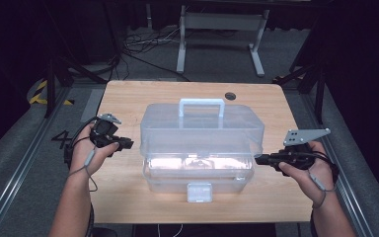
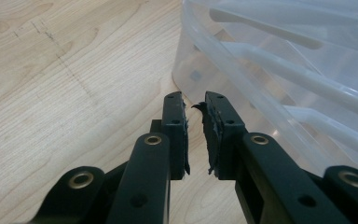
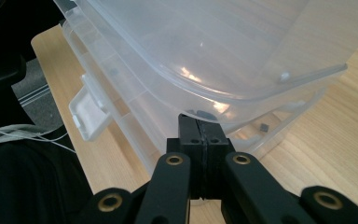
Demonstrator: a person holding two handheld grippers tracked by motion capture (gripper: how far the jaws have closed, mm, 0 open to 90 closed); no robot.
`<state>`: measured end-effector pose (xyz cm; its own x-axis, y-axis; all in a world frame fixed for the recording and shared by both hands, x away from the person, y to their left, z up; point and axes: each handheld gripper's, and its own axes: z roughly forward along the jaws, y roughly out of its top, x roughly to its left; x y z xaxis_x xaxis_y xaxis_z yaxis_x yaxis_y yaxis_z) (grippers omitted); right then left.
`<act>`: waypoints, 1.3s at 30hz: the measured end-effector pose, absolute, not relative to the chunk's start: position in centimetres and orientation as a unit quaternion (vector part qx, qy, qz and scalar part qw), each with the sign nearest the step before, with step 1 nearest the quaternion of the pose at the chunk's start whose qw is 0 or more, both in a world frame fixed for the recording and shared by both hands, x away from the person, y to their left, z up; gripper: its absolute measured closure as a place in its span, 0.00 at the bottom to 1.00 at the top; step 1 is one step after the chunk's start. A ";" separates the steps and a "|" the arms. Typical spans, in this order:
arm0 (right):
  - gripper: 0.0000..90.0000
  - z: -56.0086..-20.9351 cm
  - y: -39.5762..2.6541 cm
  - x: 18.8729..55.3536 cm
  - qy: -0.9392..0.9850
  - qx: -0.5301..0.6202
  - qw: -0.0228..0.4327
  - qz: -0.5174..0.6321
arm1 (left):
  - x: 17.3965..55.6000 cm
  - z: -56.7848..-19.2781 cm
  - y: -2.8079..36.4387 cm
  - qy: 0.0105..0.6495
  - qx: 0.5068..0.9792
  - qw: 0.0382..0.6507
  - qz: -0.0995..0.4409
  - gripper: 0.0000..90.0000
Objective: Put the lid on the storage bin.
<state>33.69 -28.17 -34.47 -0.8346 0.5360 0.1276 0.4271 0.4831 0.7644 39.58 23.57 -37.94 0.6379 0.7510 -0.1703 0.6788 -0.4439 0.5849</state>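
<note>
- While both forearms reach in low, the left gripper (image 2: 195,105) points level at the box (image 1: 202,143) mid-table, jaws slightly parted, empty.
- Right gripper (image 3: 201,122), clenched, tips under the box's lid edge; contact unclear.

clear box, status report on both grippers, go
Left gripper slightly open, empty, beside clear box. Right gripper shut, tips at the lid edge. Front latch hangs loose. Nothing in the way.
</note>
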 end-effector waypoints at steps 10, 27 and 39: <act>1.00 -34.9 -28.1 33.5 0.873 0.277 0.052 0.399 | 40.0 -38.4 23.4 0.424 0.849 0.313 0.051 0.86; 1.00 -35.5 -27.7 33.4 0.894 0.267 0.036 0.357 | 40.2 -39.0 23.4 0.426 0.851 0.306 0.040 0.86; 1.00 -36.1 -27.2 33.4 0.913 0.257 0.025 0.315 | 40.3 -39.2 23.3 0.423 0.853 0.302 0.035 0.86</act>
